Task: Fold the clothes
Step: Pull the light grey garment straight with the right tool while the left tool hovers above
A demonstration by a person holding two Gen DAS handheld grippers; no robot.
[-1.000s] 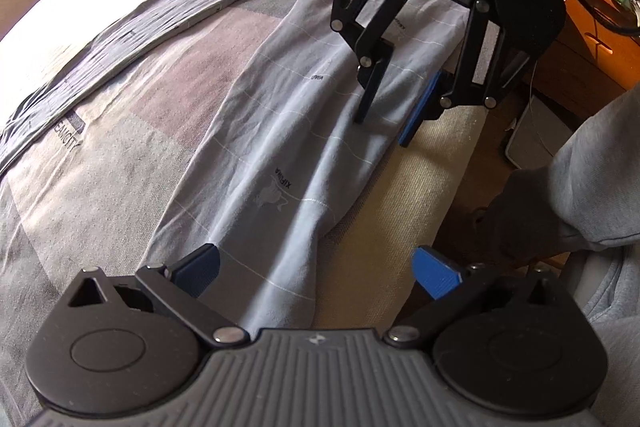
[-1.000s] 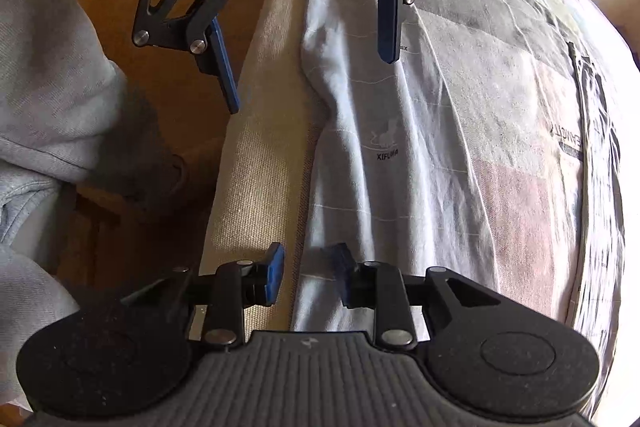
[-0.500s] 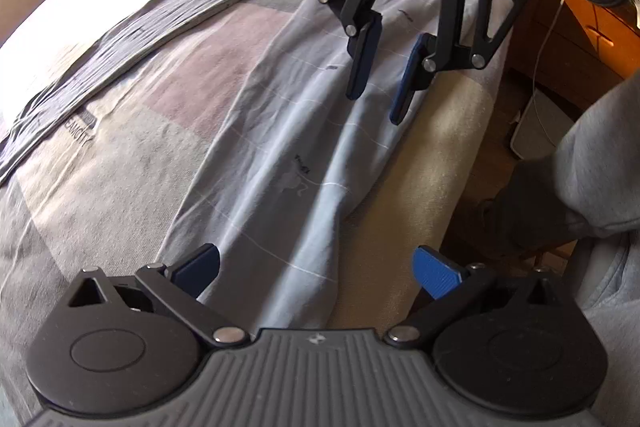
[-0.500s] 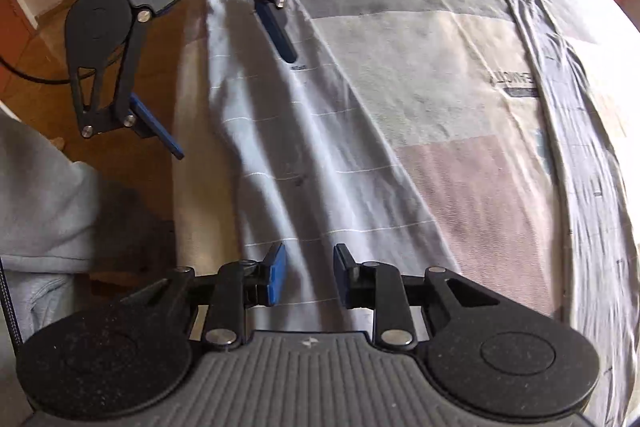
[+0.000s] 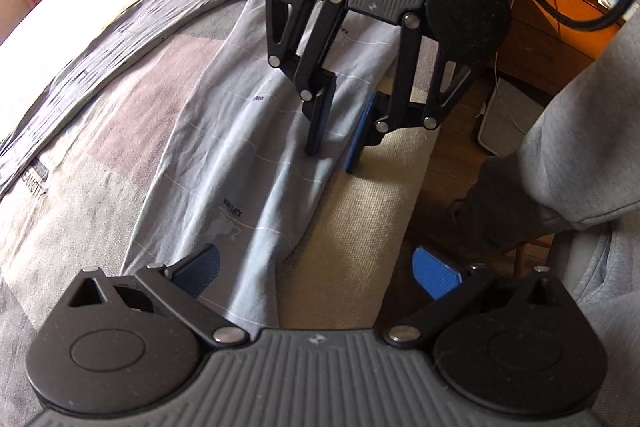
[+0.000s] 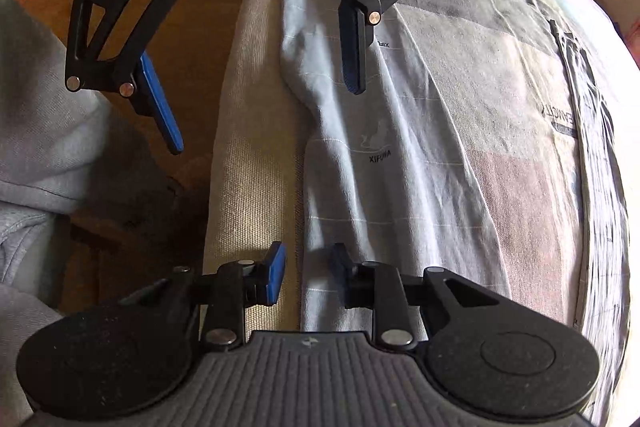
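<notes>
Garment (image 6: 384,163) edge between right gripper (image 6: 306,269) fingers, seemingly ungripped

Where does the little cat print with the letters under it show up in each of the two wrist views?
Left wrist view: cat print sits lower centre-left on the light blue garment, just above the left gripper.
Right wrist view: cat print sits centre, upright.
Shared landmark: the beige mattress edge alongside the garment.
</notes>
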